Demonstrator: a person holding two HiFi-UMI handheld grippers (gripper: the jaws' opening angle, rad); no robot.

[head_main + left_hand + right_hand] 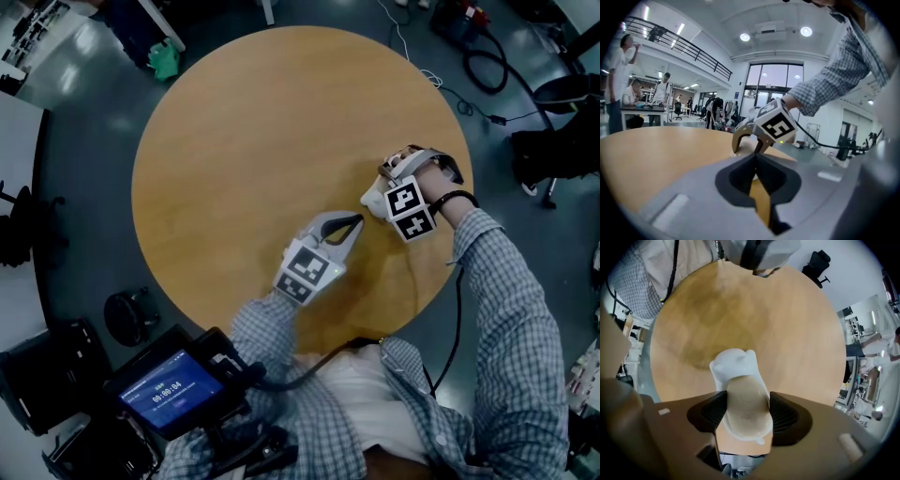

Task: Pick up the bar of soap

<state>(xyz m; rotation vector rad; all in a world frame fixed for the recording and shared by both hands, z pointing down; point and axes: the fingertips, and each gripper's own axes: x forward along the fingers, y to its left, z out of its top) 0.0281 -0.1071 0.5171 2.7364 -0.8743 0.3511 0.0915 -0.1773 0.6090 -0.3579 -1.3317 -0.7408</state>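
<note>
A pale beige bar of soap point(743, 394) lies in a white animal-shaped dish point(733, 364) on the round wooden table point(244, 141), near its right edge. My right gripper point(747, 405) straddles the soap, its dark pads close along both sides with the jaws spread wide. In the head view the dish point(372, 200) peeks out white beside the right gripper point(382, 187). My left gripper point(356, 221) rests on the table just left of it, shut and empty, tips pointing at the dish. From the left gripper view point(755, 157), the right gripper point(747, 147) stands right ahead.
A device with a lit screen point(173, 394) hangs at the lower left. Cables point(469, 98) and a dark bag point(553, 150) lie on the floor to the right of the table. A green object point(164, 61) sits on the floor beyond the table. People point(623, 79) stand far off.
</note>
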